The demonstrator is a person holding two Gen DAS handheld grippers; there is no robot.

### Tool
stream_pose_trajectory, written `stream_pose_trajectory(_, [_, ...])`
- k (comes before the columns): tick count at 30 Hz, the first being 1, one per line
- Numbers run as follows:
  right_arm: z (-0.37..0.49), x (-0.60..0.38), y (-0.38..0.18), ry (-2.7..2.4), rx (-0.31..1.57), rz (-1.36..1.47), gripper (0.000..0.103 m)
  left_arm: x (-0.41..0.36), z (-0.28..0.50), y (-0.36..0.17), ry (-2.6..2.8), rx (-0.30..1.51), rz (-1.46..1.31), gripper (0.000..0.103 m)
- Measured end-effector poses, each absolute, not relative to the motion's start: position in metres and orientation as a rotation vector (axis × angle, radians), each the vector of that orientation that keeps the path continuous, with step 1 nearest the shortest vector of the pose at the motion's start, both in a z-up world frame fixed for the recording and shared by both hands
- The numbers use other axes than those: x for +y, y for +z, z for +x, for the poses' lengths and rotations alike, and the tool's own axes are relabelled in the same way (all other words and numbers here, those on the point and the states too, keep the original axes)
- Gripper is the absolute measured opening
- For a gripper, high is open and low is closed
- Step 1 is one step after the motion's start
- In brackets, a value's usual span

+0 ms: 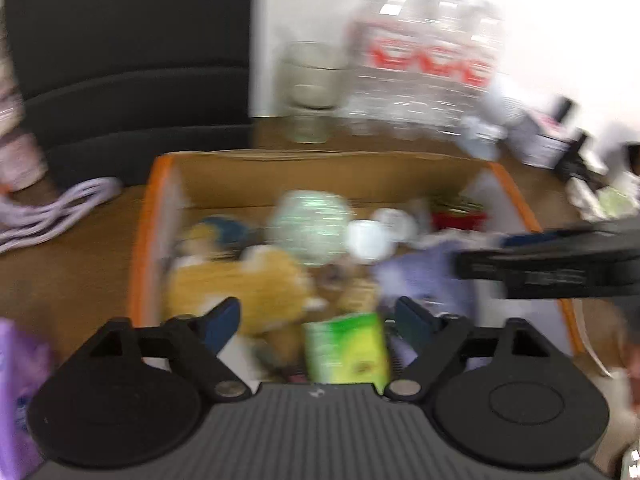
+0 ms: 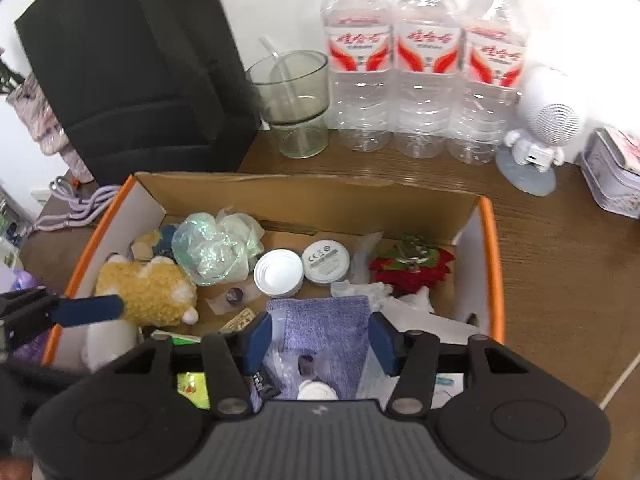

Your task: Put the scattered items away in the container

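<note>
An orange-rimmed cardboard box [image 2: 489, 248] holds several items: a yellow plush toy [image 2: 146, 290], a crumpled clear bag [image 2: 214, 246], two white round lids [image 2: 279, 272], a red flower [image 2: 412, 268] and a purple cloth pouch [image 2: 324, 328]. My right gripper [image 2: 322, 340] is open over the pouch, with nothing between its jaws. My left gripper [image 1: 316, 322] is open above the box [image 1: 140, 248], over the plush toy [image 1: 240, 284] and a green packet [image 1: 346, 350]. The left wrist view is blurred. The left gripper's finger [image 2: 86, 310] reaches in from the left.
Three empty water bottles [image 2: 424, 60], a glass cup with a straw [image 2: 292, 96], a white robot figure [image 2: 540, 128] and a tin [image 2: 616, 172] stand behind the box on the wooden table. A black bag [image 2: 132, 60] stands back left; purple cord [image 2: 76, 208] lies left.
</note>
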State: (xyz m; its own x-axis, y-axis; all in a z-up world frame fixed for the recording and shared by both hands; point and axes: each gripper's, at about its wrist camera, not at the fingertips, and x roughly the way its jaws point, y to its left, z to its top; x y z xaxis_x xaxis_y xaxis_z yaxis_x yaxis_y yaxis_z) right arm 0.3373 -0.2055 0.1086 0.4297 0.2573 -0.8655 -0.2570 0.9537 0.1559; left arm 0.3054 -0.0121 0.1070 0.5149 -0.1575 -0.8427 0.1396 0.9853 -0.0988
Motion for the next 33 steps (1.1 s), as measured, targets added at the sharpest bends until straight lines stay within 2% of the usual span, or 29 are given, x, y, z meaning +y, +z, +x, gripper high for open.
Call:
stream_pose_trajectory(1, [0.337,-0.208,0.113,0.305,1.089,-0.001,0.069,-0.008,0.306,0.108,-0.131,1.021,-0.019,0.092])
stream_pose_trajectory(3, [0.335,-0.212,0.119,0.250,1.095,-0.012,0.084,-0.002,0.303,0.110,-0.083,1.036,-0.031,0.092])
stream_pose_trajectory(4, [0.332,-0.214,0.120,0.235,1.097,-0.014,0.086,0.001,0.300,0.112,-0.075,1.040,-0.038,0.093])
stream_pose_trajectory(7, [0.321,-0.218,0.120,0.248,1.123,-0.001,0.086,-0.001,0.286,0.124,-0.046,1.001,-0.013,0.095])
stream_pose_trajectory(10, [0.298,-0.220,0.133,0.255,1.064,0.012,0.086,-0.005,0.258,0.142,0.016,0.872,0.007,0.098])
stream_pose_trajectory(12, [0.274,-0.221,0.147,0.247,0.946,0.014,0.086,-0.008,0.230,0.152,0.021,0.727,0.002,0.102])
stream_pose_trajectory(14, [0.237,-0.223,0.157,0.260,0.718,0.004,0.091,-0.012,0.201,0.155,0.010,0.596,0.011,0.102])
stream_pose_trajectory(17, [0.197,-0.221,0.153,0.236,0.517,-0.051,0.094,-0.020,0.172,0.158,0.010,0.509,0.042,0.102])
stream_pose_trajectory(25, [0.130,-0.227,0.164,0.224,0.471,0.023,0.094,-0.018,0.085,0.166,0.010,0.405,-0.021,0.103])
stream_pose_trajectory(33, [-0.043,-0.252,0.111,0.203,0.402,0.048,0.095,-0.017,-0.098,0.104,0.025,0.327,-0.009,0.103])
